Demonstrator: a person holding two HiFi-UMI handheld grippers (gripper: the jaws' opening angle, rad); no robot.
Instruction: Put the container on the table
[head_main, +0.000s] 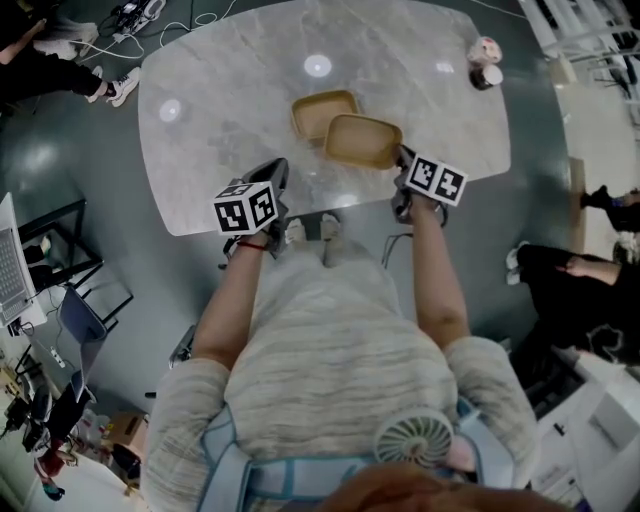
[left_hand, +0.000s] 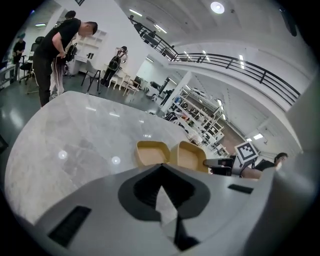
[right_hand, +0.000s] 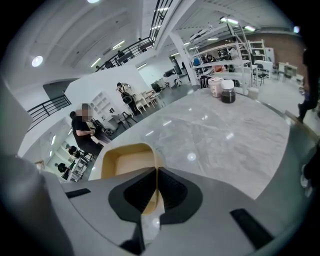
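Note:
Two tan, shallow containers show near the table's front edge. One container (head_main: 318, 110) (left_hand: 151, 152) rests on the marble table (head_main: 230, 90). The other container (head_main: 362, 140) (right_hand: 127, 161) (left_hand: 190, 156) sits just right of it and slightly tilted; my right gripper (head_main: 404, 160) (right_hand: 156, 170) is shut on its near right rim. Whether it touches the table I cannot tell. My left gripper (head_main: 278, 170) (left_hand: 161, 168) hangs over the front edge, left of both containers, jaws shut with nothing between them.
A dark jar (head_main: 487, 74) (right_hand: 228, 92) and a white roll (right_hand: 215, 86) stand at the table's far right corner. People sit or stand around the table. A laptop (head_main: 10, 262) and chairs are on the left.

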